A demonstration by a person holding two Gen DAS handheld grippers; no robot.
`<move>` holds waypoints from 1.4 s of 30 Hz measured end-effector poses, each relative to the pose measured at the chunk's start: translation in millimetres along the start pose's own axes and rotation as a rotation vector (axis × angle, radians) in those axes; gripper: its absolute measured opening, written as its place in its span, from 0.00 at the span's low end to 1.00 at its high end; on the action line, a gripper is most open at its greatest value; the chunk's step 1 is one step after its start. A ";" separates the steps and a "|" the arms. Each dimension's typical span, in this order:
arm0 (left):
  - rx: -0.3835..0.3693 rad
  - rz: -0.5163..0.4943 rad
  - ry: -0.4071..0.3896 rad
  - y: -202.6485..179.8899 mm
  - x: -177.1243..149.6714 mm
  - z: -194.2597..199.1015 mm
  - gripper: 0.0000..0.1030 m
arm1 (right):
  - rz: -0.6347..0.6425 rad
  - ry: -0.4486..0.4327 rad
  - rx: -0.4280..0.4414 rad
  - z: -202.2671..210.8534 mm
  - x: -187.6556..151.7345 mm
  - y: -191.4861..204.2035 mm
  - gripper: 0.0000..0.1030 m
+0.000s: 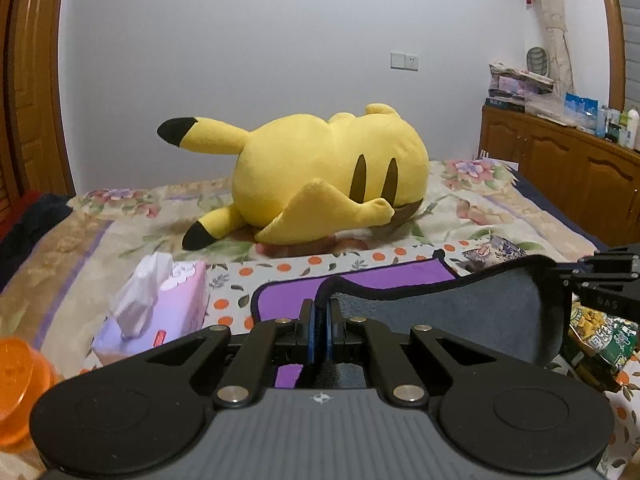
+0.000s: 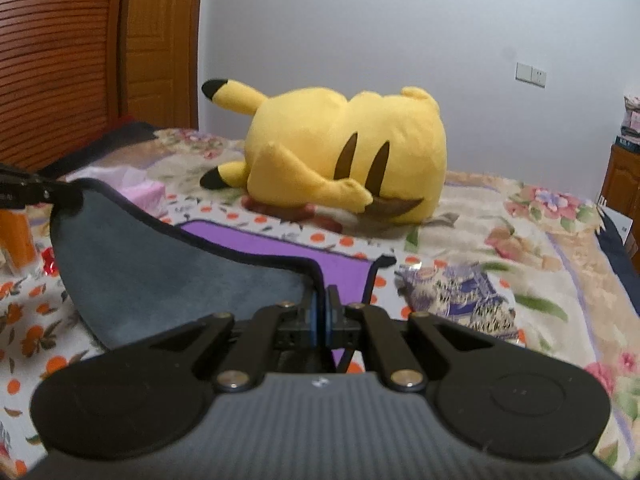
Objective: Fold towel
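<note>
My left tool [image 1: 320, 312] is pinching the black-trimmed edge of the towel [image 1: 460, 308], its two blue pads pressed together on the cloth. My right tool [image 2: 322, 304] is doing the same at the other end of that edge, pads squeezed onto the trim. Between the two grips the towel's near edge is lifted off the bed [image 1: 480, 208]; its grey side faces me and sags in a curve, while the purple side lies flat on the sheet with orange dots beyond it.

From the left view, the right tool shows at the far right, holding the raised corner. From the right view, the left tool shows at the far left, holding its corner.

Behind the towel a yellow plush toy [image 1: 320, 176] lies on its side on the floral blanket. A tissue box [image 1: 160, 308] sits to the left of the towel, near an orange container [image 1: 20, 384]. A snack bag [image 1: 600, 336] lies to the right, partly hidden by the hanging cloth.
</note>
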State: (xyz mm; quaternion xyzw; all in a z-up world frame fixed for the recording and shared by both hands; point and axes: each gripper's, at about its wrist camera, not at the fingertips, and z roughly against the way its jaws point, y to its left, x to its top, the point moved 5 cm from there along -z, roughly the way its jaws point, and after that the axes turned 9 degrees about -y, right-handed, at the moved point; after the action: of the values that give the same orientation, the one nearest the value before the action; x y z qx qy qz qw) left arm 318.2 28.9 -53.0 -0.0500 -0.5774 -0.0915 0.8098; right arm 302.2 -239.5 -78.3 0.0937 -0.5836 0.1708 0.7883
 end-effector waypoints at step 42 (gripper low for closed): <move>0.131 -0.042 0.026 23.1 9.6 -142.2 0.06 | 0.092 0.106 -0.148 -136.4 -0.5 -14.7 0.04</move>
State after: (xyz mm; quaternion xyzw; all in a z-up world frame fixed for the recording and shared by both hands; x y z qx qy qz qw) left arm 457.6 24.1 -90.1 0.0166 -0.5723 -0.0709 0.8168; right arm 428.8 -205.9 -119.2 -0.0006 -0.5559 0.1681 0.8141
